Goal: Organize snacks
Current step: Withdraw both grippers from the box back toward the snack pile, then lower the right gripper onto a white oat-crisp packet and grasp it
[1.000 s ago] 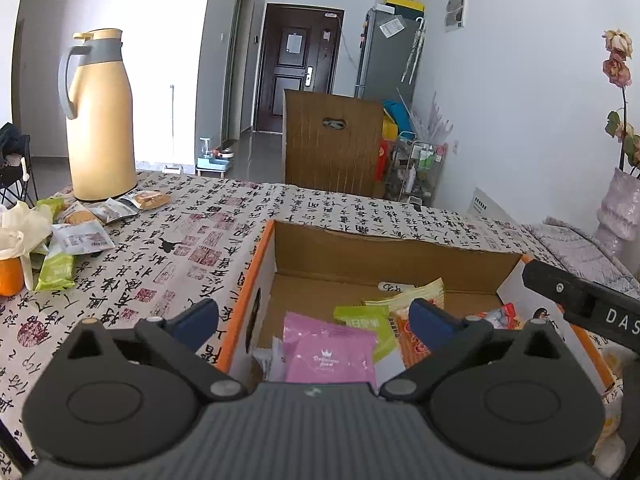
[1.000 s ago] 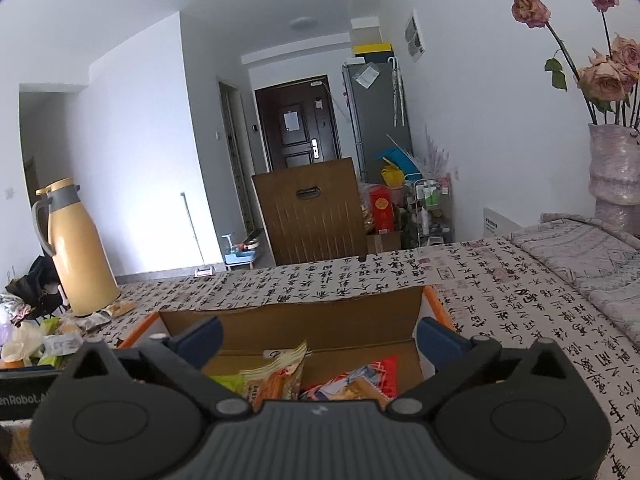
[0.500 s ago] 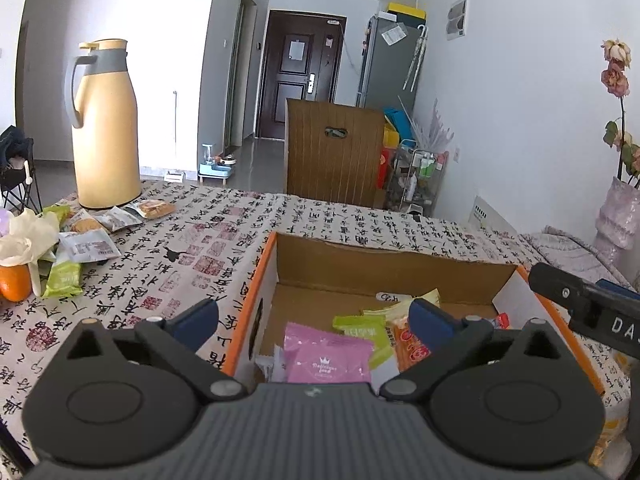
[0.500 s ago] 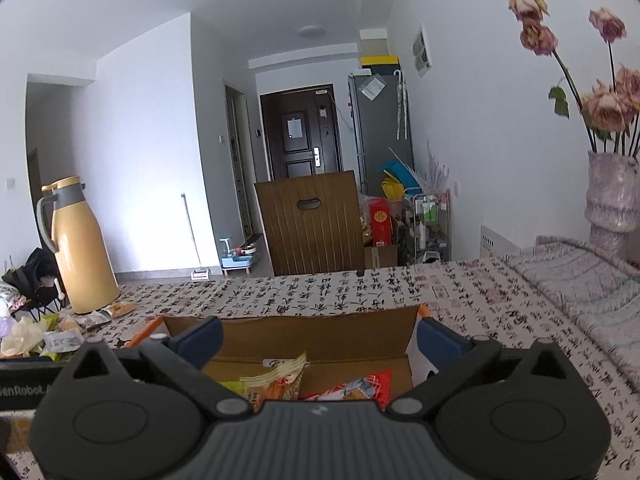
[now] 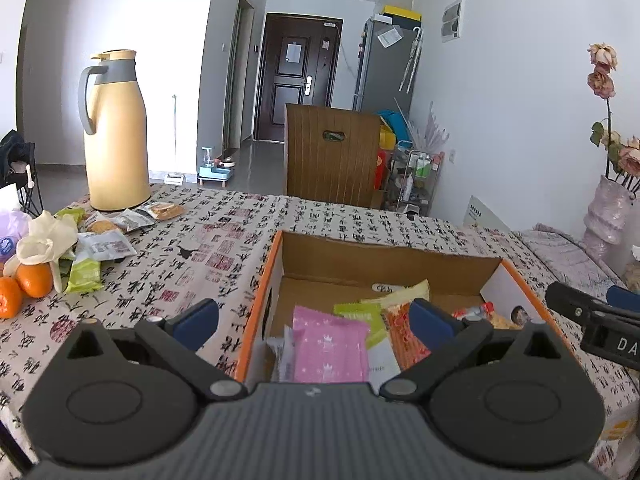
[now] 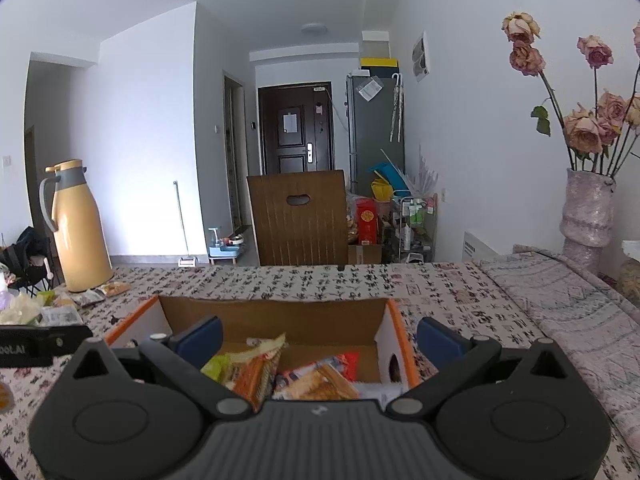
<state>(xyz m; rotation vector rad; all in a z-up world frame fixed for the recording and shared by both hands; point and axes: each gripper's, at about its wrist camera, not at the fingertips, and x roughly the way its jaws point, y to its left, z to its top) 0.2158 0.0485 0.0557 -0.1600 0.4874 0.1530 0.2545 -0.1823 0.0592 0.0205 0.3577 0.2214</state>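
As both cameras have lifted and tipped back over the last second, the cardboard box [image 5: 384,256] now sits lower in each view and more of the room shows above it. The left gripper [image 5: 314,320] hangs released and empty over the box's near left corner, jaws spread wide; the right gripper [image 6: 318,338] is likewise released and empty, above the box's near right part. I judge this a pull-away after a drop, with the next fetch yet to begin.

Several packets already lie in the box: a pink packet [image 5: 330,346] at the near side, a green packet [image 5: 358,316] and an orange packet [image 5: 402,338] behind it.

Only the left view shows clearly what remains outside: a loose pile of snack packets [image 5: 108,240] near the table's far left corner, beside the yellow thermos [image 5: 116,136], with two oranges [image 5: 24,286] and a crumpled glove [image 5: 46,236] at the left edge. The right view catches that pile only as a small blur, but it shows the vase of dried roses [image 6: 586,208] at the table's right edge and the red-and-orange wrappers [image 6: 320,380] in the box's right half.
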